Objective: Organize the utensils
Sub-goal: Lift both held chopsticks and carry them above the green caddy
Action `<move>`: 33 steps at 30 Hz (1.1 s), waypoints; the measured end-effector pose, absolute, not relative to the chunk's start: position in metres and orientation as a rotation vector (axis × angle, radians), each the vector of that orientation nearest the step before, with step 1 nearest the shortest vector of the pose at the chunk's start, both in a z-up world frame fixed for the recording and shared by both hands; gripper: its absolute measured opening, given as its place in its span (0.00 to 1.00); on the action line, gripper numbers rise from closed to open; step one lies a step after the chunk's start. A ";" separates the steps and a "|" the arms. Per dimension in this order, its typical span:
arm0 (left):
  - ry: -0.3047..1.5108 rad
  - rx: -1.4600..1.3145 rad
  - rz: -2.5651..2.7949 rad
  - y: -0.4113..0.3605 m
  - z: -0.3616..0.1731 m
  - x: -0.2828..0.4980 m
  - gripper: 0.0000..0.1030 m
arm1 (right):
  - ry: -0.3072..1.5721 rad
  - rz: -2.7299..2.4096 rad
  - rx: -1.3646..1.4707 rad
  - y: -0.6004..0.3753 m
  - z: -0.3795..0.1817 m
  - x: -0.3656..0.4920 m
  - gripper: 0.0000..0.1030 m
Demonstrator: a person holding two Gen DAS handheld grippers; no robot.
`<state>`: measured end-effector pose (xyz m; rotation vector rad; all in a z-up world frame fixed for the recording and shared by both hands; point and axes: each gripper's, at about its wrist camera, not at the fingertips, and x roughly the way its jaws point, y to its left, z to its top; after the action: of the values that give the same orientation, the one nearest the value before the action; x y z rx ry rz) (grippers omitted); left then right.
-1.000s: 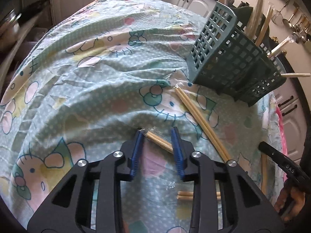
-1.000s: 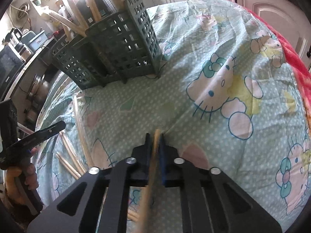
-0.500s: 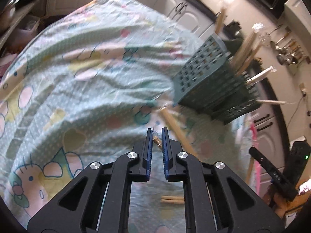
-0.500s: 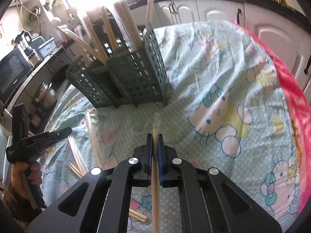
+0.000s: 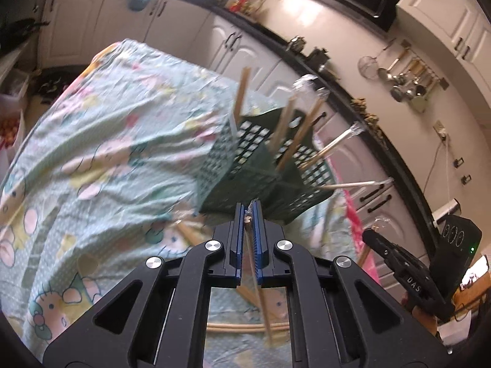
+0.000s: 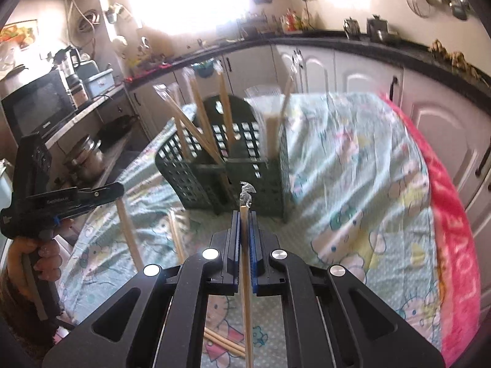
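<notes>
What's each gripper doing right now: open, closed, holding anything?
Left gripper: closed on a wrapped chopstick.
Right gripper: closed on a wrapped chopstick, tip pointing toward the green basket.

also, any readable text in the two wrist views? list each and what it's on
"DAS": white letters on the right gripper arm, left wrist view.
"LOVE": pale letters on the pink towel along the table edge, right wrist view.
Light print on the left gripper arm: too blurred to read.
Small mark on the microwave front: too small to read.
The green utensil basket shows no text.
</notes>
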<state>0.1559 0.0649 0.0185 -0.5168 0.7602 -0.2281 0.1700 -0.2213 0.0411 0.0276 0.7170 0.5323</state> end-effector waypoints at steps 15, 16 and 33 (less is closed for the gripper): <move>0.660 -0.433 -0.346 0.028 0.079 0.162 0.02 | 0.599 0.595 0.016 -0.206 0.090 0.165 0.05; 0.653 -0.429 -0.352 0.026 0.083 0.162 0.02 | 0.592 0.598 0.015 -0.205 0.094 0.165 0.05; 0.499 -0.376 -0.371 0.023 0.156 0.168 0.02 | 0.454 0.628 0.005 -0.192 0.155 0.169 0.05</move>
<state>0.1678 0.0232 0.1564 -0.3761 0.4990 -0.3708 0.1692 -0.1922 0.1554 0.0046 0.4536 0.6284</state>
